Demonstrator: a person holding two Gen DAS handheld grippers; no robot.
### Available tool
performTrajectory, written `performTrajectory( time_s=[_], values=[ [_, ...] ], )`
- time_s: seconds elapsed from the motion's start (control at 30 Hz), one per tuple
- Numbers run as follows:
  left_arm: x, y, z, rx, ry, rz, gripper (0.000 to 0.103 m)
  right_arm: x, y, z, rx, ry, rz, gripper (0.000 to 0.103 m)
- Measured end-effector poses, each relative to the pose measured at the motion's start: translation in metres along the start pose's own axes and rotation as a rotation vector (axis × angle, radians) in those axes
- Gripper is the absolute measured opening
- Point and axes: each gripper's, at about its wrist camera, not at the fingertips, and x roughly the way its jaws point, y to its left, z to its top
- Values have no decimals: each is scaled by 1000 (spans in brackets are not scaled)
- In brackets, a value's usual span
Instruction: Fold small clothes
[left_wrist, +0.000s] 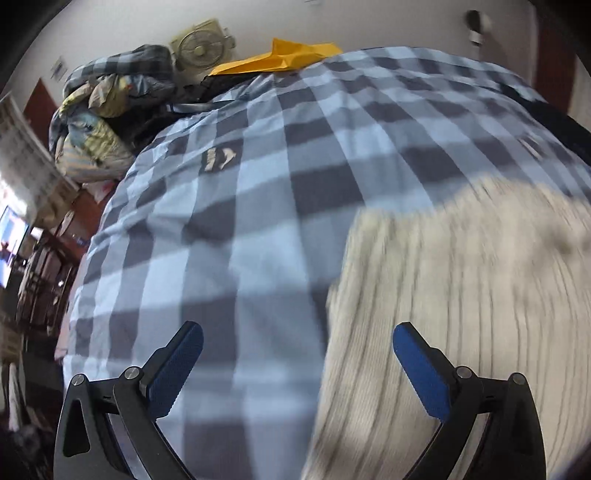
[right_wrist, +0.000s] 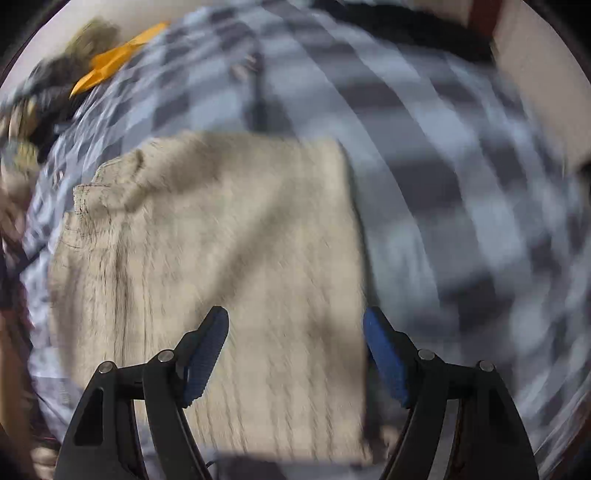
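A cream ribbed knit garment lies flat on a blue and grey checked bed cover, folded into a rough rectangle with its neck end at the upper left. My right gripper hovers above its lower part, open, nothing between the blue pads. In the left wrist view the same garment fills the lower right, blurred. My left gripper stands open over the garment's left edge and the checked cover, holding nothing.
A heap of bedding and clothes sits at the far left of the bed. A yellow-orange folded item lies at the bed's far edge by a fan against the wall. Furniture and a screen stand left of the bed.
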Motion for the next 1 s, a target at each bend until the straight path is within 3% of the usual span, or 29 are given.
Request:
performTrajectory(
  time_s=[0.1, 0.17, 0.33, 0.4, 0.47, 0.57, 0.67, 0.7, 0.73, 0.8, 0.9, 0.93, 1.0],
  values=[
    [-28, 18, -45, -29, 35, -112, 103, 11, -48, -27, 118, 110, 121, 73],
    [-37, 28, -66, -87, 56, -189, 103, 15, -62, -41, 119, 137, 134, 73],
    [-34, 46, -92, -214, 61, -241, 103, 36, -60, -65, 27, 227, 157, 73],
    [-21, 54, -98, -287, 79, -319, 103, 45, -56, -74, 24, 265, 115, 73],
    [-7, 53, -105, -329, 130, -420, 103, 49, -46, -81, 11, 291, 131, 73],
    [9, 44, -111, -314, 180, -460, 103, 46, -40, -84, 36, 299, 237, 73],
    [14, 31, -111, -252, 180, -454, 99, 52, -28, -81, 14, 317, 197, 71],
    [14, 27, -110, -239, 183, -473, 87, 57, -24, -81, 8, 334, 190, 52],
    [15, 23, -110, -227, 197, -498, 66, 58, -21, -82, 5, 339, 187, 33],
    [16, 12, -107, -187, 249, -478, 35, 55, -23, -84, 25, 326, 229, 25],
    [5, 2, -102, -138, 237, -364, 10, 40, -18, -84, 20, 279, 228, 18],
    [1, 2, -101, -146, 228, -335, 5, 34, -15, -84, 19, 262, 226, 17],
    [-6, 7, -101, -194, 225, -318, 4, 17, -12, -86, 28, 214, 237, 15]
  ],
)
